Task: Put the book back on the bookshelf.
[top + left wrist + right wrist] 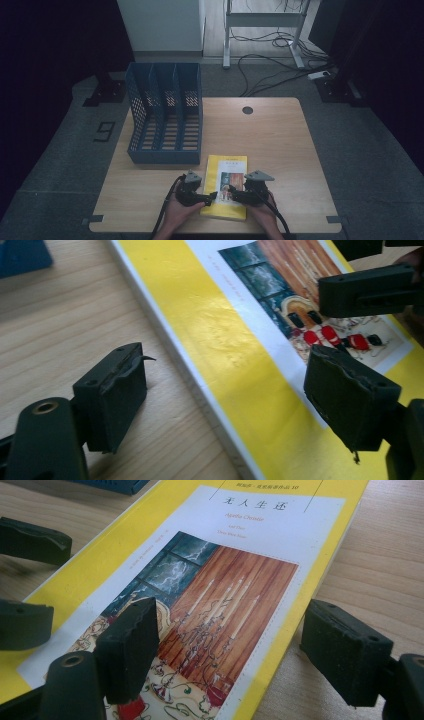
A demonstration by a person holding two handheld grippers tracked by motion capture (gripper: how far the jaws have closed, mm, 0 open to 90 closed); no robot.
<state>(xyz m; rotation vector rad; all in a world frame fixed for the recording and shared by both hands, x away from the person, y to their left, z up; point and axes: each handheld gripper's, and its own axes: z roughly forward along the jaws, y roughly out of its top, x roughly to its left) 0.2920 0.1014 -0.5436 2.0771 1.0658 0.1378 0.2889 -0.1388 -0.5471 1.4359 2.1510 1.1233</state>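
A yellow paperback [227, 172] with a white panel and a picture on its cover lies flat near the table's front edge. Both grippers are held low over its near end. My left gripper [201, 196] is open and straddles the book's left edge [200, 385]: one jaw is over bare wood, the other over the cover. My right gripper [246, 196] is open and straddles the book's right edge [280, 635] in the same way. Neither pair of jaws closes on the book. In the left gripper view the left gripper [230, 385] faces the other gripper's jaws at top right.
A blue three-slot file organizer [165, 115] stands on the wooden table [270, 135] behind and left of the book. A dark round grommet [247, 110] sits near the far edge. Cables and a white desk frame [262, 20] lie on the floor beyond.
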